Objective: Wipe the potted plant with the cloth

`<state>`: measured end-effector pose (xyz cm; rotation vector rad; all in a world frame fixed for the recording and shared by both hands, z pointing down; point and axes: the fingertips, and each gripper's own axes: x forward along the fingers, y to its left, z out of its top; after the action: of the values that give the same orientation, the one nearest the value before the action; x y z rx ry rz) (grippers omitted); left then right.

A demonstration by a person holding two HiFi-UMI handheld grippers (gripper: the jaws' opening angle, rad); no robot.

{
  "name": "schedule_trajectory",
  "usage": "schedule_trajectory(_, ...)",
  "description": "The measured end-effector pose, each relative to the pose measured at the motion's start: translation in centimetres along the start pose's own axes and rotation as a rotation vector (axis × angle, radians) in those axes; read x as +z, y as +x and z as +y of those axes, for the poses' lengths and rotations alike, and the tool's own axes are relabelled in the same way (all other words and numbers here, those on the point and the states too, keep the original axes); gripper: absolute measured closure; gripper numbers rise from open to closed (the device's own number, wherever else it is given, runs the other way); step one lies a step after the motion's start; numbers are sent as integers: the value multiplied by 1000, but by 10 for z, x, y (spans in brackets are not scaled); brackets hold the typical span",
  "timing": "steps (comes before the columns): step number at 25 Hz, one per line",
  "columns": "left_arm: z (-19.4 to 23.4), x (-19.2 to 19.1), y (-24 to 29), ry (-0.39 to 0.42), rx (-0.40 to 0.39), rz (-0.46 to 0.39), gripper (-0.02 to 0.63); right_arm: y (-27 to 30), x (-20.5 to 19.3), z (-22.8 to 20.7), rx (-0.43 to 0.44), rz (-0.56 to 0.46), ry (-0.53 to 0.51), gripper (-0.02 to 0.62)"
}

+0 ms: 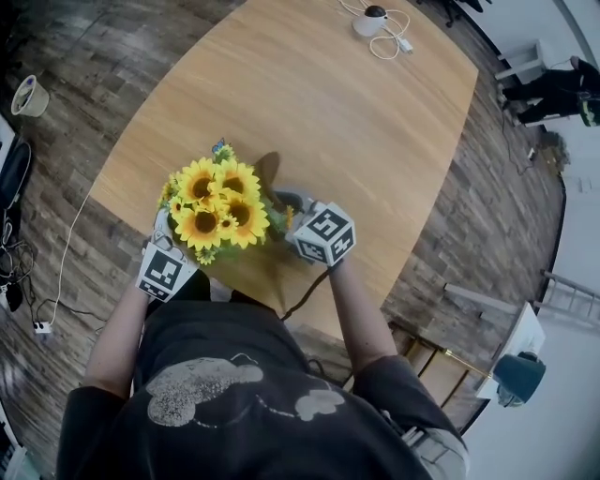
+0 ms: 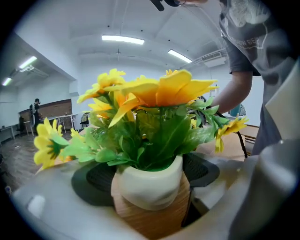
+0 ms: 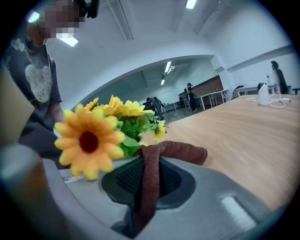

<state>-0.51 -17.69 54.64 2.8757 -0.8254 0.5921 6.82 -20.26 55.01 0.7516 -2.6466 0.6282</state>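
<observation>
The potted plant stands on the wooden table, close to the table's edge nearest the person. The left gripper reaches in over that edge from the plant's left. Its jaws stand wide with the pot between them, and the pot's sides lie against both dark pads. The right gripper sits over the same edge on the plant's right, just beside the blooms. Its jaws are pinched together on the cloth. One strip of cloth runs down between the pads, and a rolled fold lies across the gripper's tips, between them and the leaves.

The pot is small, round and cream-white, with a smooth matt skin and a thick, softly curved rim. Out of it rise broad, glossy green leaves and a tight bunch of sunflowers with flat yellow petals and dark brown centres. One bloom hangs close before the right gripper's camera. The cloth is reddish brown, soft, with a fine woven or napped surface. The pads on both grippers are black with a fine ribbed grid, set in smooth grey shells. The table top is pale wood with straight grain and rounded corners. At the table's far end sits a small white appliance with a looped white cord
</observation>
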Motion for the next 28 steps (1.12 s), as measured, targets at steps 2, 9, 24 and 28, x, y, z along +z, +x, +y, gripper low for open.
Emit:
schedule_trajectory(2,-1,-1,0,14,-30,1,123,-4,-9,11,-27,7,1,548)
schedule_trajectory(9,-1,-2,2,64,-155,10,121,-8,-28,40,-132,-4,67,548)
schedule_trajectory(24,-3,-2,5,94,-230,12,83,-14,-44,69,-280,-7,141,548)
schedule_trajectory(28,-11,-14,-6,70,-162,42,61,-13,-43,73,-258,-5,124,548)
